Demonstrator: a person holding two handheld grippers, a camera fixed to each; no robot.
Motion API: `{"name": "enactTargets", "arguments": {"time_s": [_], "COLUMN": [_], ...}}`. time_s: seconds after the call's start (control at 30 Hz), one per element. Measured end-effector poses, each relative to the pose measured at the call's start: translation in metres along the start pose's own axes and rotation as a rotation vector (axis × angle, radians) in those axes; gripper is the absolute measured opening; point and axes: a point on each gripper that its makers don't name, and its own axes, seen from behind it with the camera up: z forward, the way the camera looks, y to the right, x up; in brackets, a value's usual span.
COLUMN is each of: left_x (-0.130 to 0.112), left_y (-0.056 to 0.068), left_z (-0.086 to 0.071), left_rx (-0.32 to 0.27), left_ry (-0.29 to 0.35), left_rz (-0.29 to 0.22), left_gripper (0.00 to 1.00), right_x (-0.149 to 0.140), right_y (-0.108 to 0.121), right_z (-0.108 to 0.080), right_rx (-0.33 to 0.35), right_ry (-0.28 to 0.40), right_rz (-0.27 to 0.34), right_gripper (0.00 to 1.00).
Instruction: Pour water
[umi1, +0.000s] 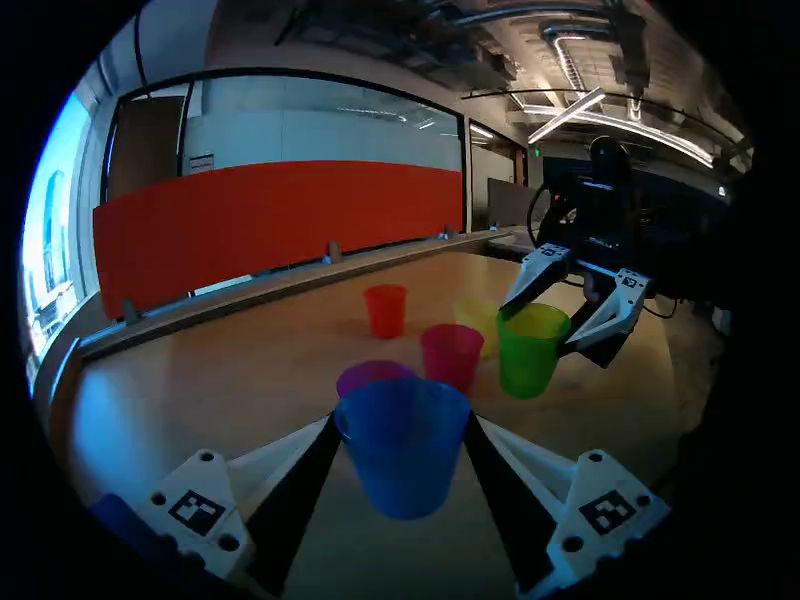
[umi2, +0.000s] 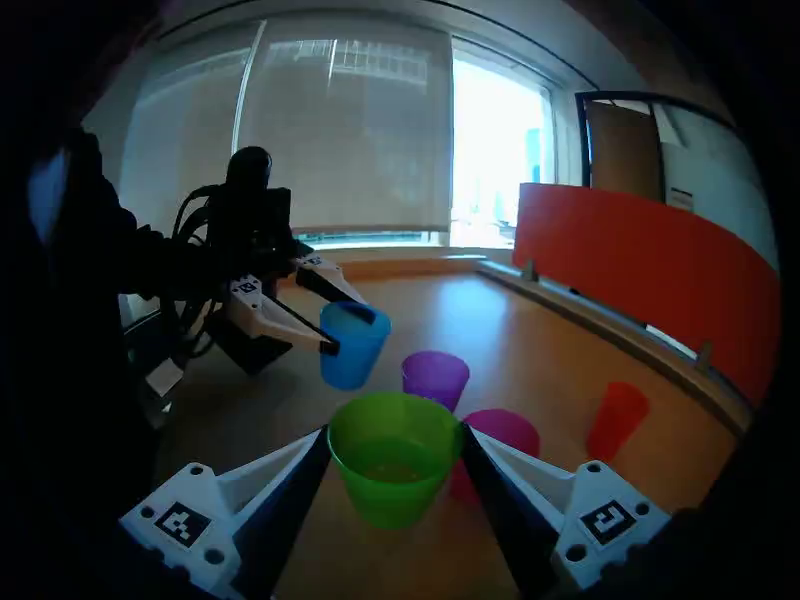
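Observation:
My left gripper (umi1: 403, 425) is shut on an upright blue cup (umi1: 403, 470) just above the wooden table (umi1: 220, 400). To its right, my right gripper (umi1: 537, 330) holds a green cup (umi1: 528, 355) upright. In the right gripper view, that green cup (umi2: 394, 480) sits between the fingers of my right gripper (umi2: 395, 435), with what looks like a little liquid at its bottom. Farther off there, my left gripper (umi2: 352, 332) carries the blue cup (umi2: 350, 355). The two held cups are apart.
On the table stand a purple cup (umi1: 370, 375), a pink cup (umi1: 451, 352), a yellow cup (umi1: 476, 312) and an orange cup (umi1: 385, 309). A red partition (umi1: 280, 220) runs along the table's far edge. A person's dark sleeve (umi2: 110, 260) is behind the left gripper.

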Motion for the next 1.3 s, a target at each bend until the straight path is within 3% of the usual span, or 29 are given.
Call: {"name": "enactTargets", "arguments": {"time_s": [0.87,1.3], "left_x": [-0.026,-0.038], "left_y": [0.004,0.013], "left_z": [0.014,0.020], "left_rx": [-0.015,-0.035], "left_ry": [-0.033,-0.113], "left_rz": [-0.006,0.038], "left_gripper": [0.87,0.87], "right_x": [-0.042,-0.048], "right_y": [0.000,-0.001], "right_z": [0.015,0.017], "right_rx": [0.020,0.024], "right_ry": [-0.070,-0.093], "right_rz": [0.019,0.020], "right_gripper": [0.94,0.94]}}
